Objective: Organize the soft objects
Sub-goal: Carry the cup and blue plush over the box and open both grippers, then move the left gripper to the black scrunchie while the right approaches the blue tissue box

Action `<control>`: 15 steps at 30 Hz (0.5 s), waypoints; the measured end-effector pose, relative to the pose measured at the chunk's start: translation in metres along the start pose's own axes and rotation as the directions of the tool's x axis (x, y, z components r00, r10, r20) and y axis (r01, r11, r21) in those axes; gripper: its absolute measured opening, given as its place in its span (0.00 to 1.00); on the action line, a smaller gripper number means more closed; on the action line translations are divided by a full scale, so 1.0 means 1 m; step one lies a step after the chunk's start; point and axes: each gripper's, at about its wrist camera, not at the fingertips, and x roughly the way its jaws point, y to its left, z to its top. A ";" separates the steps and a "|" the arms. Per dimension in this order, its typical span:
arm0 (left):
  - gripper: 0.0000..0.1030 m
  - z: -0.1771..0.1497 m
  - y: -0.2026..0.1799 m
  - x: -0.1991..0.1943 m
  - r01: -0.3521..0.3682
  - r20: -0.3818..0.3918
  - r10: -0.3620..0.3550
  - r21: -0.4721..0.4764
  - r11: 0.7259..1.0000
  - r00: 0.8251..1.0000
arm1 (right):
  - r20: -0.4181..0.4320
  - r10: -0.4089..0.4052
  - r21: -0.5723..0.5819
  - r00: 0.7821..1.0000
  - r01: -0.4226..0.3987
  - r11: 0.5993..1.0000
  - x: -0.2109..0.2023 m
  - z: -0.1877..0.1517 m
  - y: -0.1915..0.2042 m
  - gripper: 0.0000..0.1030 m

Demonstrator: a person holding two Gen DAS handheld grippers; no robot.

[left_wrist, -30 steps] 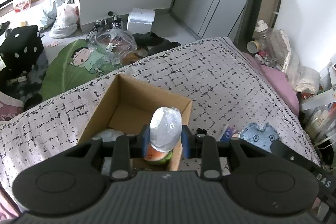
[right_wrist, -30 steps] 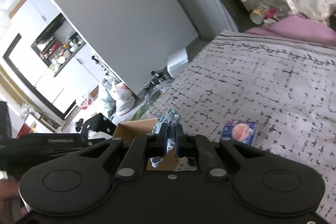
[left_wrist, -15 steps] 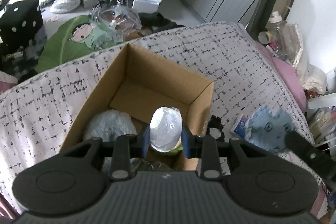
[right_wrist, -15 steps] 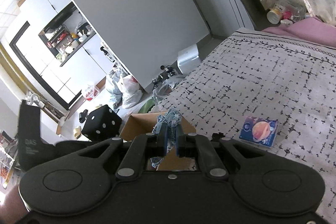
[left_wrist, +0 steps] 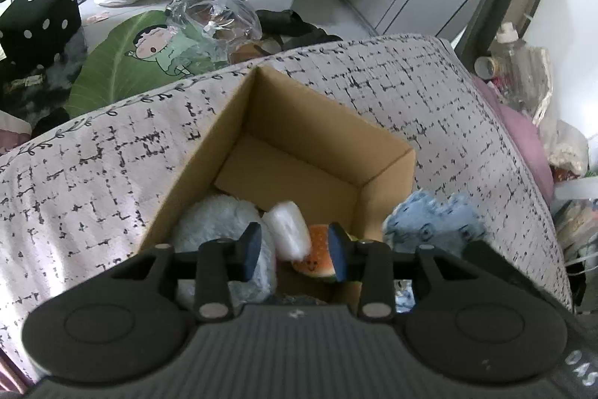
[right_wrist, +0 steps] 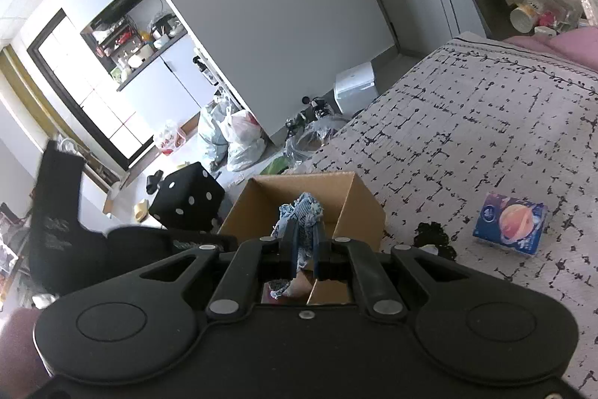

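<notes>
Cardboard box [left_wrist: 388, 174] far half lies bare.

Below your left gripper [left_wrist: 294, 251], whose jaws were opening, the bagged watermelon-slice toy [left_wrist: 312, 251] lay tilted inside the open cardboard box [left_wrist: 299, 122], its clear wrapper [left_wrist: 286, 230] blurred and free of both pads. Left of it in the box sat a pale blue fluffy plush [left_wrist: 216, 223]. Your right gripper [right_wrist: 303, 242] pinched a blue patterned cloth toy [right_wrist: 302, 212], bunched upward, just over the box's near edge.
</notes>
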 end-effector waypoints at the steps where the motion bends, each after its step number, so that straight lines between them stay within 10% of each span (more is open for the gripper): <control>1: 0.40 0.001 0.002 -0.002 0.001 0.004 -0.001 -0.003 1.000 1.000 | -0.003 0.008 0.001 1.000 -0.008 1.000 0.001 0.000 0.000 0.09; 15: 0.75 0.004 -0.001 -0.024 -0.022 0.027 0.021 0.049 0.999 0.999 | 0.027 -0.080 0.069 0.996 0.078 0.995 -0.023 0.014 -0.021 0.47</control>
